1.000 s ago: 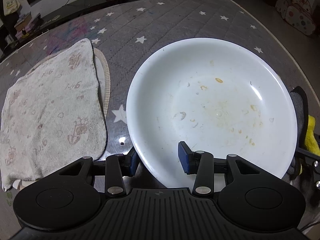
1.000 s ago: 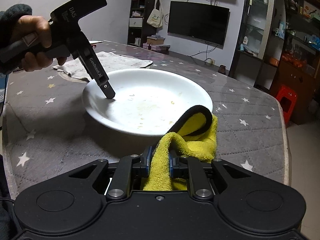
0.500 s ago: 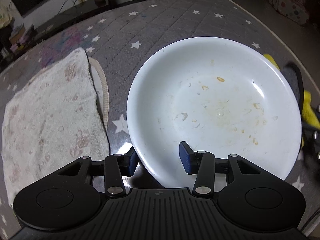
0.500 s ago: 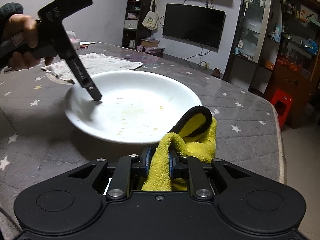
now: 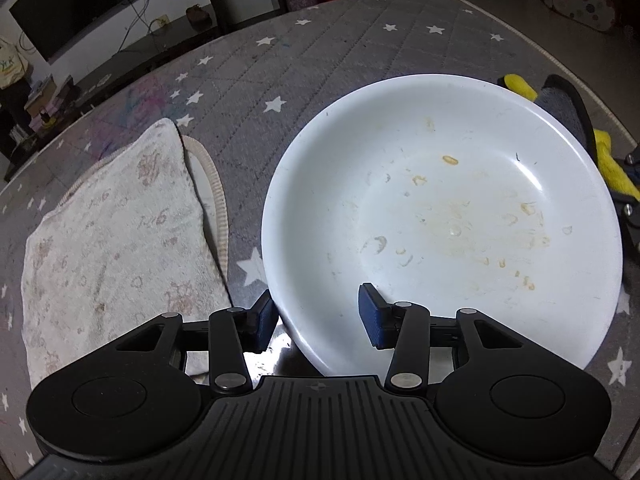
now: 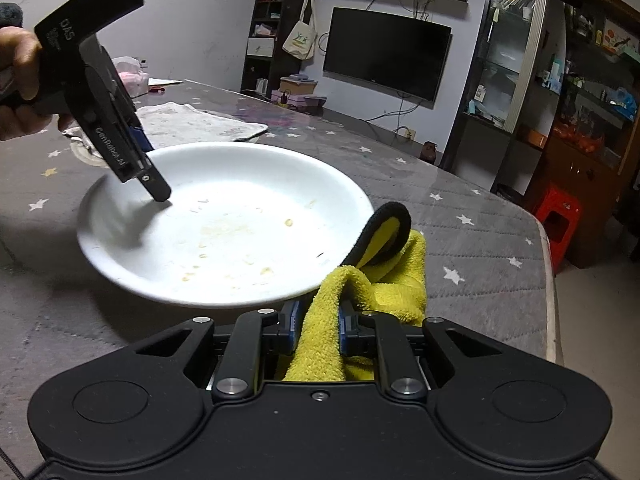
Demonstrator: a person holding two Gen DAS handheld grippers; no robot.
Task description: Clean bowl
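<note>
Since a second ago my right claw (image 6: pixel 316 330), pinched tight on the yellow cloth (image 6: pixel 384 280), has crept up to the bowl (image 5: pixel 440 216) rim; my left claw (image 5: pixel 316 316) stays spread wide, straddling the near rim. On the grey starred surface (image 5: pixel 320 64) beside a pale towel (image 5: pixel 108 240), the bowl looks rigid, glossy and breakable, likely to skid when wiped. I'd grip its rim, not the smeared middle.

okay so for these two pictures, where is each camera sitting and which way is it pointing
Left wrist: on the left gripper, looking down into the bowl; its open fingers straddle the near rim.
Right wrist: on the right gripper, looking across the table; shut on the yellow cloth, a bare hand shows.
Shared: bowl, yellow cloth, white towel.
</note>
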